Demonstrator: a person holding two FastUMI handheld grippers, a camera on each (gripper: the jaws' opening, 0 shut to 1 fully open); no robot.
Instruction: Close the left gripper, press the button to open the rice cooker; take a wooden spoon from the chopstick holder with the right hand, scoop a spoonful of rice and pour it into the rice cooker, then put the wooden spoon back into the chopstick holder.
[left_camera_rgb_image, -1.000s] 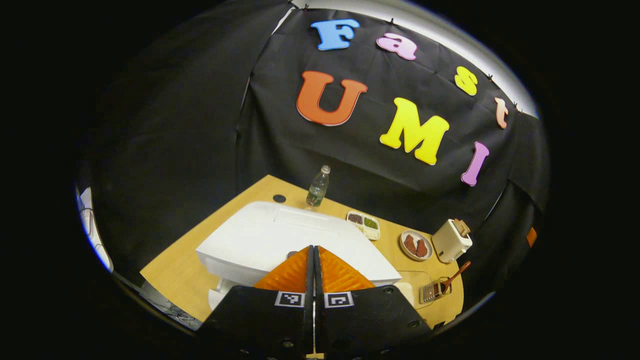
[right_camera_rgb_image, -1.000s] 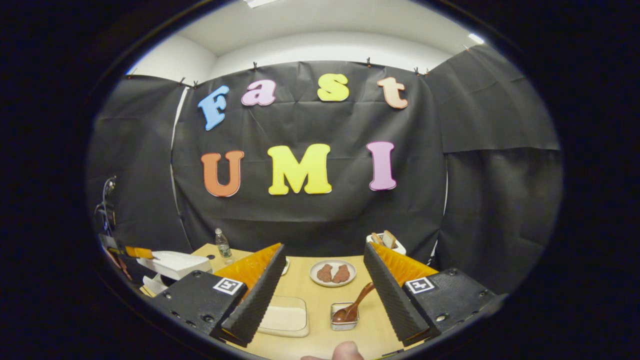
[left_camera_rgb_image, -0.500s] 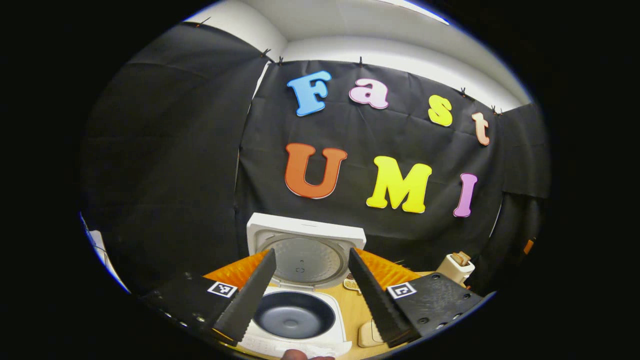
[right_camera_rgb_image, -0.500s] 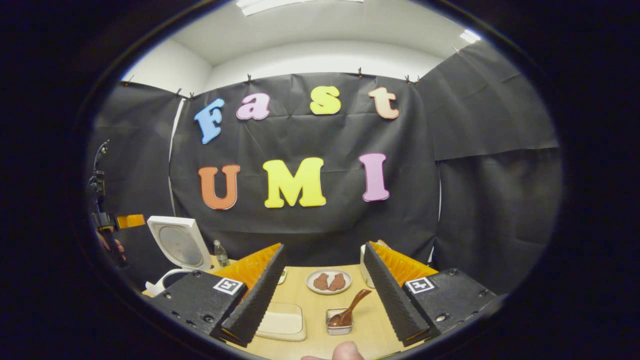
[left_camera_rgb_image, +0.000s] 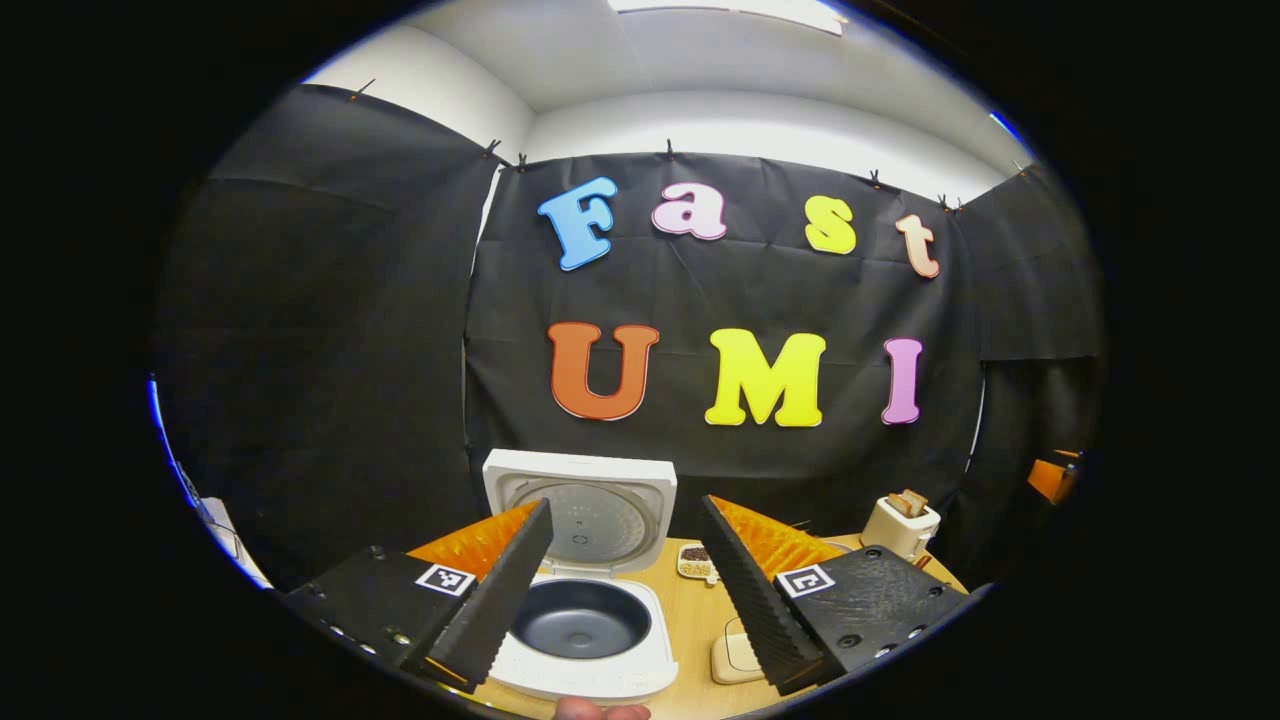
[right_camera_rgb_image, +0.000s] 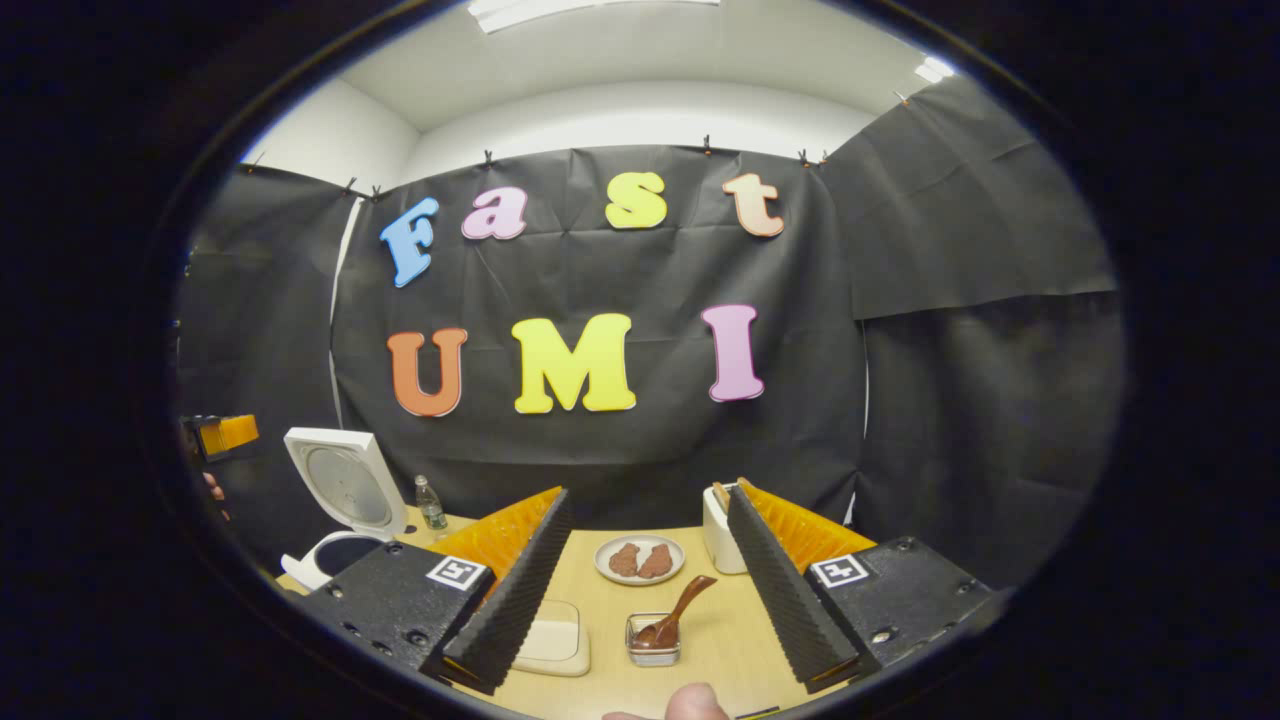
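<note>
The white rice cooker stands open, its lid upright and the dark inner pot bare. My left gripper hovers in front of it, open, nothing between its fingers. In the right gripper view the cooker sits at far left, with the left gripper above and left of it. The brown wooden spoon leans in the small chopstick holder on the wooden table. My right gripper is open, above and short of the spoon.
A cream rectangular box lies left of the holder. Behind it are a plate with brown pieces, a toaster and a water bottle. A small dish sits right of the cooker. Black cloth walls the back.
The left gripper went from shut on the cooker's top to open and drew back. The lid swung up. The right gripper's view shifted slightly, its jaws still open.
</note>
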